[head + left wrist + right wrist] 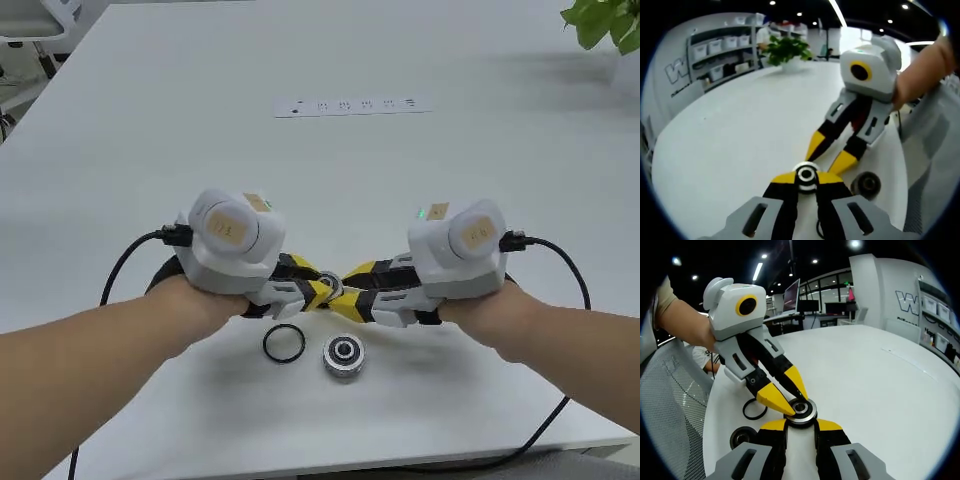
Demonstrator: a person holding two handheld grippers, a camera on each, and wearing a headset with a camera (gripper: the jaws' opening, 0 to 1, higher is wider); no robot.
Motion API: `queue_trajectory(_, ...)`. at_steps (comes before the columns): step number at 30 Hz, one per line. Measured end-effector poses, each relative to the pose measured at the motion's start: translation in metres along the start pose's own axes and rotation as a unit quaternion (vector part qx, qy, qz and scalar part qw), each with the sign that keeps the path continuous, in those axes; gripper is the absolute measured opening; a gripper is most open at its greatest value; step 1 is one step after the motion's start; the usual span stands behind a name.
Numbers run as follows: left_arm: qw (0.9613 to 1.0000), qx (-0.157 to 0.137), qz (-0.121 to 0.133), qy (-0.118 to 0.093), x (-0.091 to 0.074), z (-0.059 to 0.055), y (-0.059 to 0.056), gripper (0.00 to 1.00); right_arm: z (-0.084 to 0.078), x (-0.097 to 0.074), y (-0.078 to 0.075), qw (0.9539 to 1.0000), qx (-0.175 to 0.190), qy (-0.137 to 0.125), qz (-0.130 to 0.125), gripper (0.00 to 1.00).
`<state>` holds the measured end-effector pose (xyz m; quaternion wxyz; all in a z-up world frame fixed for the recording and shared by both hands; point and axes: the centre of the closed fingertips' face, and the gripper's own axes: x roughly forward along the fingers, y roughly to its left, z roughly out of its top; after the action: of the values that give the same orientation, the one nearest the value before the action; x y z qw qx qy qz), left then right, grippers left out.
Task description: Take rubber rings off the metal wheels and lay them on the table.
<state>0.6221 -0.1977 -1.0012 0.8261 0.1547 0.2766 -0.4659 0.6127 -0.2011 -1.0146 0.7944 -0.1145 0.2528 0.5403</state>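
We see the left gripper point(806, 179) clamped on a wheel point(806, 172), held up over the table point(200, 120). The right gripper point(801, 424) meets it from 3 o'clock with its tips at the same wheel, but we cannot tell if its jaws squeeze it. A black ring point(284, 343) lies flat on the table at 7 o'clock from the held wheel. A second wheel point(344, 356) sits just beside the ring, at its 3 o'clock.

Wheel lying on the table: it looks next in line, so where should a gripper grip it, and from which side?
Take the wheel across its outer rim from straight above: it lies flat, hub up. Probably close on it front and back, since the loose ring lies close on its left in the head view.
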Motion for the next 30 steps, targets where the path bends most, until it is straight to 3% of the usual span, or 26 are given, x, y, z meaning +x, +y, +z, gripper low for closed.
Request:
queue_trajectory(9, 1.0, -0.002, -0.001, 0.001, -0.0005, 0.0013, -0.0021, 0.13, -0.0028, -0.0017, -0.001, 1.0, -0.009, 0.004, 0.0, 0.14)
queue_trajectory(30, 1.0, -0.005, 0.002, 0.003, 0.0011, 0.0001, 0.001, 0.13, -0.0033, -0.0016, -0.0018, 1.0, 0.007, 0.004, -0.002, 0.11)
